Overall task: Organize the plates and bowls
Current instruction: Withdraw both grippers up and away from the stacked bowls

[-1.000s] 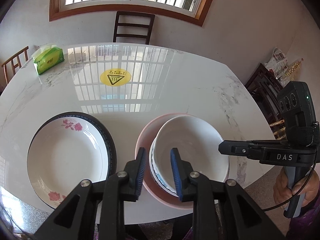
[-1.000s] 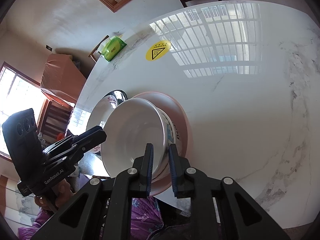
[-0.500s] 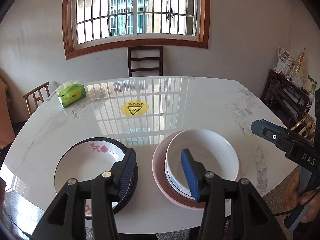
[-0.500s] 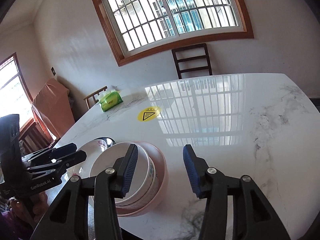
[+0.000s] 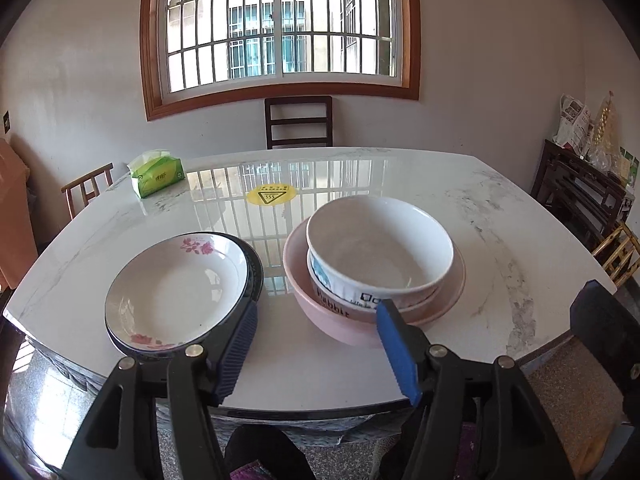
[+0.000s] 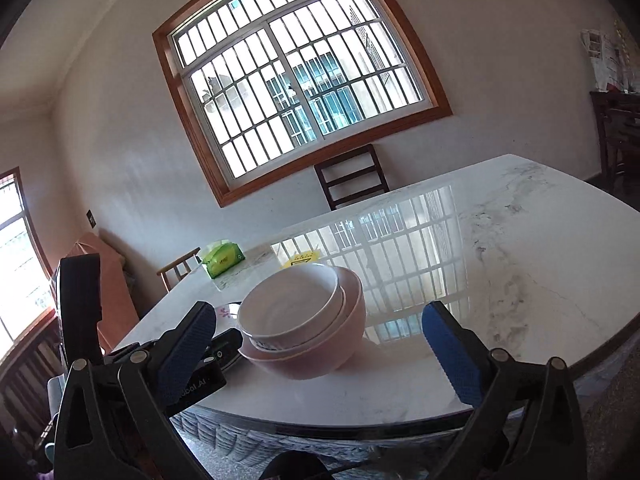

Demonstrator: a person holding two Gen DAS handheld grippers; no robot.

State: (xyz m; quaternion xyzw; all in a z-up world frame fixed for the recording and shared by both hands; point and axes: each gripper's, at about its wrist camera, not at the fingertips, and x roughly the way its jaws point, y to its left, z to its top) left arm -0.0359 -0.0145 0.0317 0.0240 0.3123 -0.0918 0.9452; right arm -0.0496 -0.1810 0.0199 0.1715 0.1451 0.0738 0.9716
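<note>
You are working in the dining room of a home. A large white marble-topped table (image 5: 500,216) fills the middle, with a dark wooden chair (image 5: 298,122) pushed in at its far side and a lighter wooden chair (image 5: 86,192) at its left corner. A pack of green tissues (image 5: 157,173) and a round yellow sticker (image 5: 273,195) lie on the top. Behind the table, a wood-framed window (image 5: 280,28) with metal bars is set in a plain plastered wall. A dark sideboard (image 5: 580,196) at the right carries papers and bags.
</note>
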